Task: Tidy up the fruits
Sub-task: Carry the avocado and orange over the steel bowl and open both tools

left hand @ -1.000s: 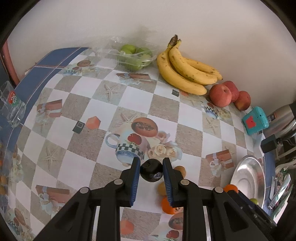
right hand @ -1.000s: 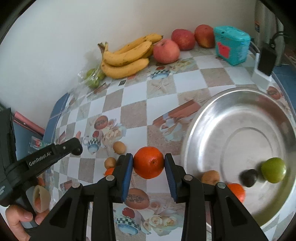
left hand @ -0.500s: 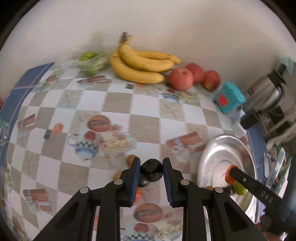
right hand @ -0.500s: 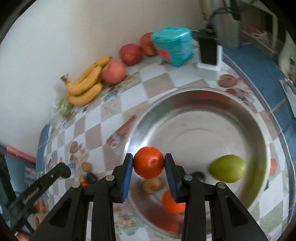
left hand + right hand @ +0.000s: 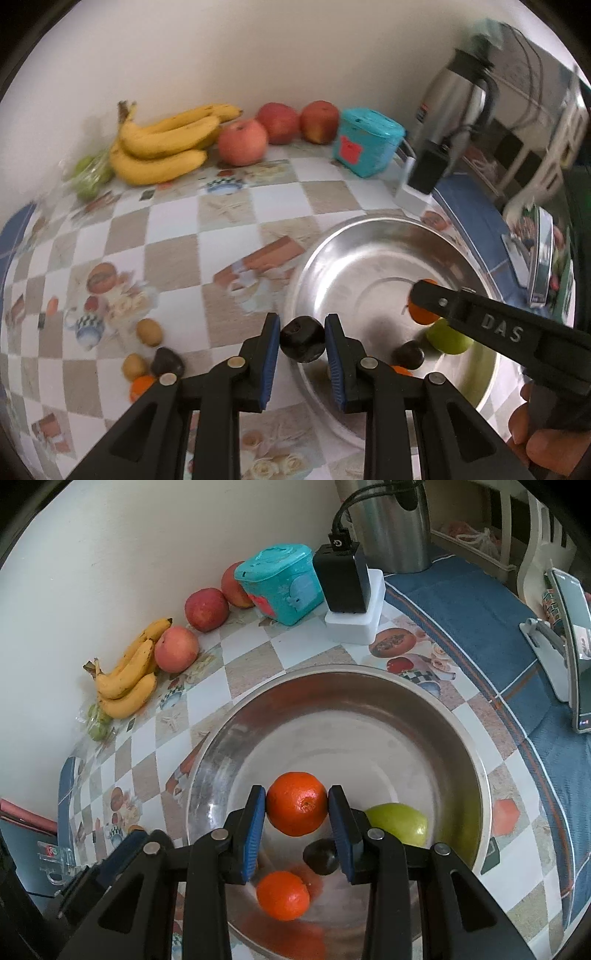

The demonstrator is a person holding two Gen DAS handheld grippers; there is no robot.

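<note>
My left gripper [image 5: 302,345] is shut on a dark round fruit [image 5: 302,341] and holds it over the left rim of the steel bowl [image 5: 314,266]. My right gripper [image 5: 297,808] is shut on an orange [image 5: 297,803] above the inside of the bowl [image 5: 476,775]. In the bowl lie a green apple [image 5: 400,825], a dark fruit [image 5: 320,856] and another orange [image 5: 282,895]. On the table left of the bowl lie two kiwis [image 5: 149,331], a dark fruit [image 5: 167,362] and an orange [image 5: 140,386].
Bananas [image 5: 166,144], three red apples [image 5: 242,142] and bagged green fruit [image 5: 86,173] sit along the back wall. A teal box [image 5: 365,142], a black charger on a white block [image 5: 349,602], a steel kettle [image 5: 450,99] and a phone stand [image 5: 569,653] are nearby.
Both grippers have moved right with their fruit. The right one now holds the orange over the bowl's inside; the left one has reached the bowl's left rim.
</note>
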